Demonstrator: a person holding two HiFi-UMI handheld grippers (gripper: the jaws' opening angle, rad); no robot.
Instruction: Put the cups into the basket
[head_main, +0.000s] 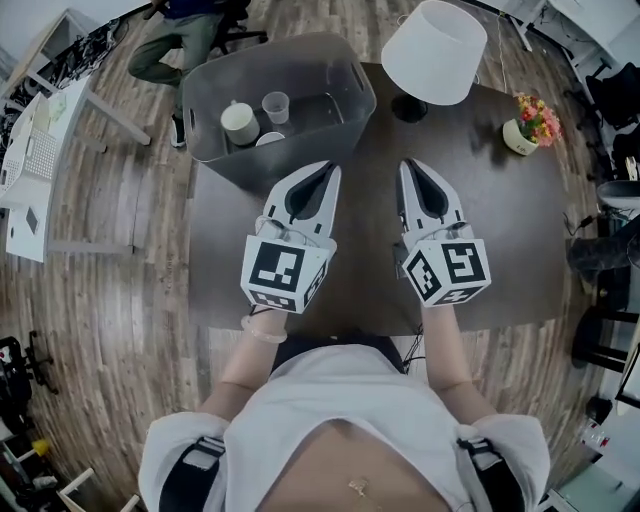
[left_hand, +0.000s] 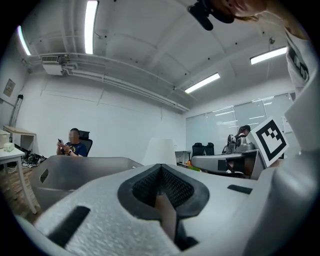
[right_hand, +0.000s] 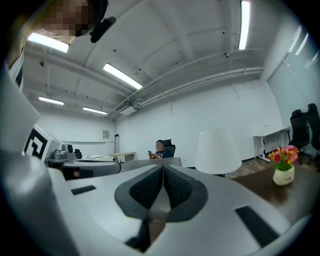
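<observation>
Our left gripper (head_main: 329, 170) hangs over the middle of the desk (head_main: 500, 230), a little left of centre, with its jaws pressed together and nothing between them. Its own view shows the two dark ribbed pads (left_hand: 175, 186) meeting along one line. Our right gripper (head_main: 408, 166) hangs just beside it on the right, apart from it. Its jaws are likewise closed tight and empty, and the pads (right_hand: 177, 190) touch down their whole length in its own view. Both grippers point toward the far edge of the desk, and each carries its marker cube at the near end.

We see the basket (head_main: 350, 90), grey and translucent, at the far left corner of the desk, just beyond the left gripper's tips. Inside it, toward its left end, are the cups. A pale cup (head_main: 239, 123) stands upright, and a clear cup (head_main: 276, 106) stands upright just to its right. Of a white cup (head_main: 270, 139) by the basket's near wall we make out only the rim.

A lamp (head_main: 434, 50) with a white shade stands at the far edge, right of the basket, on a dark round base. A small pot of flowers (head_main: 530, 125) sits near the far right corner. Beyond the basket a person (head_main: 180, 40) sits on a chair on the wooden floor; the left gripper view shows this person above the basket's wall, holding something small in both hands
</observation>
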